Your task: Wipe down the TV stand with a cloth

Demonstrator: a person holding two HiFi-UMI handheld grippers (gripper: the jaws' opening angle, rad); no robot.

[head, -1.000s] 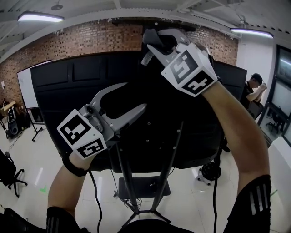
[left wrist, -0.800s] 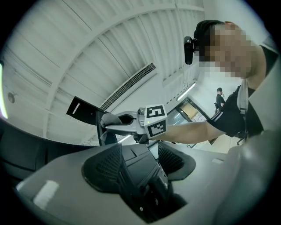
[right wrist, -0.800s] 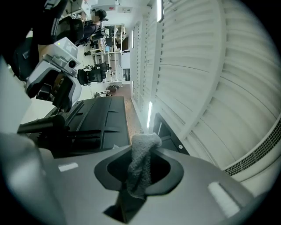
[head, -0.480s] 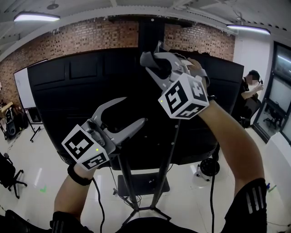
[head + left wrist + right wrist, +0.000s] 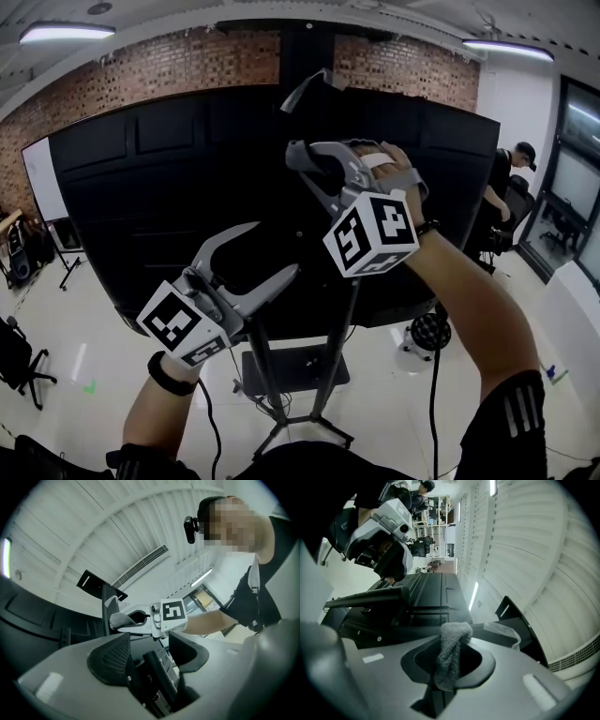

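The black TV back panel (image 5: 141, 206) fills the middle of the head view, held on a stand with a vertical post (image 5: 309, 52), slanted poles (image 5: 342, 328) and a base plate (image 5: 295, 370). My right gripper (image 5: 302, 161) is raised against the post, shut on a grey cloth (image 5: 452, 653) that hangs between its jaws. From the left gripper view, the cloth (image 5: 121, 619) sits at the post just below a pale tab (image 5: 110, 601). My left gripper (image 5: 253, 258) hovers lower left in front of the panel, open, with nothing between its jaws.
A person (image 5: 506, 183) stands at the far right by a doorway. A whiteboard (image 5: 42, 178) and an office chair (image 5: 19, 361) are at the left. A brick wall (image 5: 187, 66) is behind the TV. Cables run down to the white floor (image 5: 394, 412).
My right gripper has come down along the post with the cloth in it. The left gripper has sunk slightly and stayed open.
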